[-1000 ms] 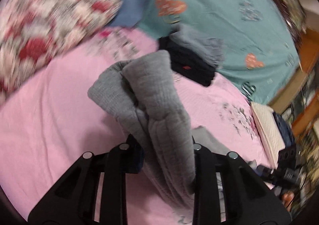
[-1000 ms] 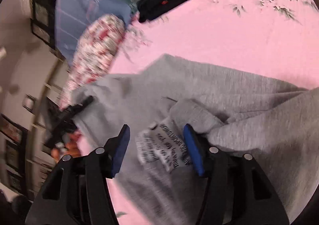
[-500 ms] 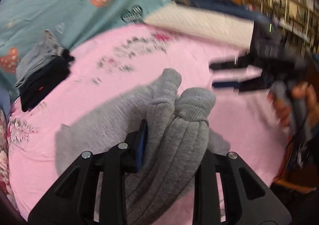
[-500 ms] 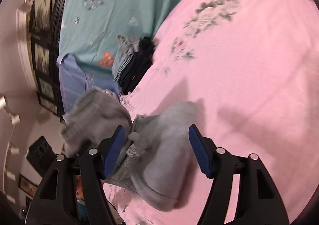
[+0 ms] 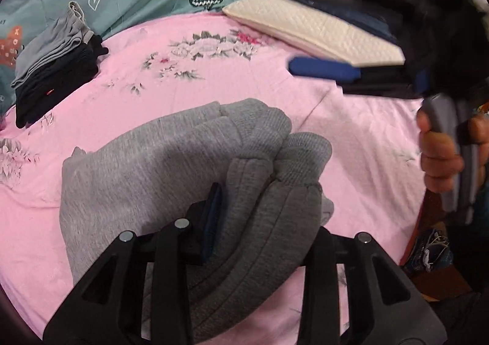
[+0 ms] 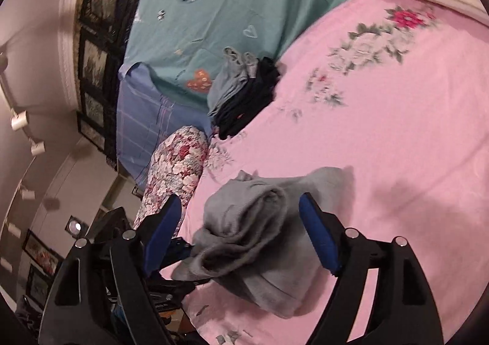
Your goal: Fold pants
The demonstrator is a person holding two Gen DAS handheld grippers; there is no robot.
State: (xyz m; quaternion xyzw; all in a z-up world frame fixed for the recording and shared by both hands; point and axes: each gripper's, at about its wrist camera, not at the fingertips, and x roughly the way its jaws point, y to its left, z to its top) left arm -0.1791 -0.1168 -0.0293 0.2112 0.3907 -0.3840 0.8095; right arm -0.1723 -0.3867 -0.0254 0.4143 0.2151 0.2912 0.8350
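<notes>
The grey pants [image 5: 171, 167] lie bunched on the pink bed sheet [image 5: 214, 76]. My left gripper [image 5: 262, 222] is shut on their ribbed cuff ends [image 5: 275, 192], which drape over its fingers. In the right wrist view the pants [image 6: 259, 238] sit low at centre, with the left gripper [image 6: 171, 256] clamped on their left side. My right gripper [image 6: 241, 222] is open and empty, raised above the pants. It also shows in the left wrist view [image 5: 351, 76], held at upper right by a hand [image 5: 440, 155].
A stack of folded dark and grey clothes [image 5: 55, 69] lies at the sheet's far edge, also in the right wrist view [image 6: 244, 94]. A teal heart-print cover [image 6: 244, 2], a floral pillow [image 6: 177, 173] and a white quilted pad [image 5: 314, 30] border the sheet.
My right gripper let go of the pants and lifted away, open. My left gripper swung the cuff ends over the rest of the pants and lowered them toward the sheet.
</notes>
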